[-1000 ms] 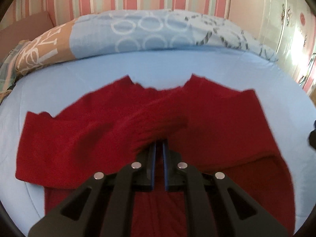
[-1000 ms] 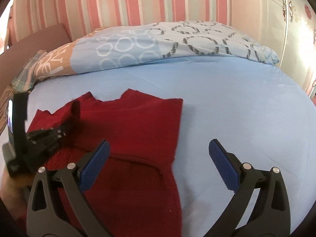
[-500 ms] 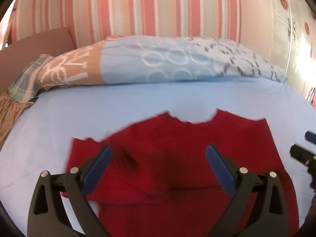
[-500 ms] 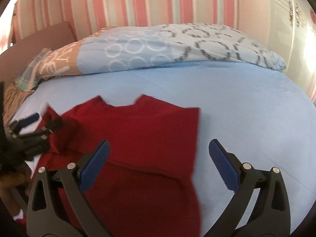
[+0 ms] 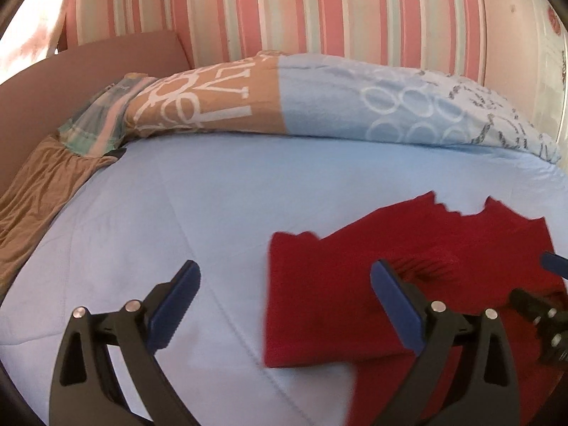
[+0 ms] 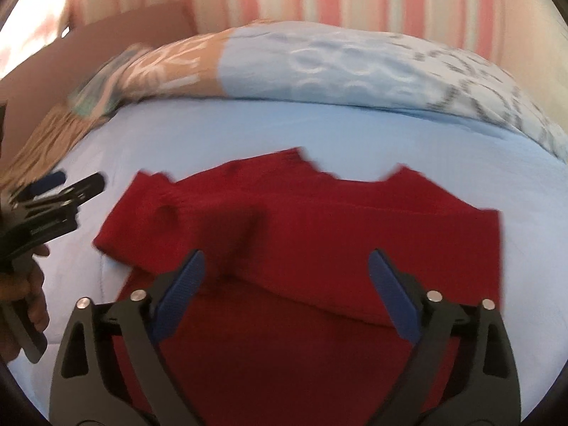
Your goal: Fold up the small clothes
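A dark red knit sweater (image 6: 319, 234) lies flat on the light blue bed sheet (image 6: 213, 142), neckline away from me, with both sleeves folded in across its chest. My right gripper (image 6: 285, 269) is open and empty, low over the sweater's middle. My left gripper (image 5: 285, 280) is open and empty, off the sweater's left edge over bare sheet; the sweater (image 5: 337, 284) fills the lower right of that view. The left gripper also shows at the left edge of the right wrist view (image 6: 53, 195). The right gripper's tip shows at the right edge of the left wrist view (image 5: 546, 301).
A folded duvet (image 5: 319, 106) in tan and pale blue with ring patterns lies along the far side of the bed. A brown cloth (image 5: 42, 191) and a headboard (image 5: 71, 81) are at the left. A pink striped wall (image 5: 319, 10) stands behind.
My left gripper let go of the sleeve, opened, and drew back to the left off the sweater. My right gripper moved left, over the sweater's middle, still open.
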The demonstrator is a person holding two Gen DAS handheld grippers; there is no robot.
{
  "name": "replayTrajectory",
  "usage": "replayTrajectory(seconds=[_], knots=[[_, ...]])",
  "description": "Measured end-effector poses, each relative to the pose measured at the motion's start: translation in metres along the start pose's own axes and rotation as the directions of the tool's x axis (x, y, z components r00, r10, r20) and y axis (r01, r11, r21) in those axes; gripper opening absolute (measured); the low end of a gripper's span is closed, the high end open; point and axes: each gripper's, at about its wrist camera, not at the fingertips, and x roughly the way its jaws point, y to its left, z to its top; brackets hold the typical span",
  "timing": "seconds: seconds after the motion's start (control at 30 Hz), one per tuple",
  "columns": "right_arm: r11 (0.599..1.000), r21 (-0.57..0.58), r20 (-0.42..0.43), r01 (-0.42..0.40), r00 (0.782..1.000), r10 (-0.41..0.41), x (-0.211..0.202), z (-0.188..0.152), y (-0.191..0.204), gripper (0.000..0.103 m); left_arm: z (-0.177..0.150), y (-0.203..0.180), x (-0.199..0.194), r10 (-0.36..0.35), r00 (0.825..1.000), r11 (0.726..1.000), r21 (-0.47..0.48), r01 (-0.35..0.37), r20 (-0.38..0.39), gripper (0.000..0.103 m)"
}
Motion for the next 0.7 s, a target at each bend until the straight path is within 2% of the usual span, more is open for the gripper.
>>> replayTrajectory(seconds=[0.27, 0.33, 0.37, 0.4, 0.43, 0.47, 0.5, 0.63, 0.7], knots=[[0.981, -0.192, 0.044, 0.026, 0.999, -0.018, 0.021, 0.016, 0.072, 0.089, -0.008, 0.042, 0.004, 0.028, 1.0, 0.999, -0.044, -0.028, -0.009, 0.097], [0.976, -0.22, 0.042, 0.0, 0.999, 0.009, 0.027, 0.021, 0.082, 0.088, -0.009, 0.049, 0.004, 0.028, 1.0, 0.998, -0.054, -0.028, -0.011, 0.097], [0.976, -0.218, 0.021, -0.026, 0.999, 0.031, 0.035, 0.023, 0.084, 0.081, -0.009, 0.052, 0.004, 0.028, 1.0, 0.998, -0.057, -0.029, -0.01, 0.097], [0.977, -0.212, -0.004, -0.027, 1.0, 0.027, 0.041, 0.024, 0.083, 0.068, -0.009, 0.055, 0.004, 0.031, 0.999, 0.998, -0.058, -0.032, -0.009, 0.097], [0.98, -0.198, -0.04, -0.007, 0.999, -0.001, 0.052, 0.024, 0.081, 0.061, -0.009, 0.057, 0.004, 0.031, 0.999, 0.997, -0.064, -0.032, -0.01, 0.097], [0.984, -0.175, -0.071, 0.001, 0.997, -0.014, 0.061, 0.025, 0.078, 0.047, -0.009, 0.059, 0.004, 0.028, 1.0, 0.997, -0.068, -0.029, -0.01, 0.097], [0.988, -0.154, -0.096, 0.002, 0.995, -0.017, 0.069, 0.025, 0.073, 0.042, -0.009, 0.06, 0.004, 0.027, 1.0, 0.997, -0.071, -0.028, -0.01, 0.097], [0.993, -0.106, -0.116, -0.044, 0.993, 0.032, 0.078, 0.023, 0.065, 0.041, -0.009, 0.06, 0.004, 0.025, 1.0, 0.997, -0.069, -0.026, -0.01, 0.097], [0.995, -0.082, -0.108, -0.06, 0.993, 0.052, 0.074, 0.024, 0.057, 0.02, -0.009, 0.059, 0.003, 0.024, 1.0, 0.997, -0.068, -0.024, -0.011, 0.097]])
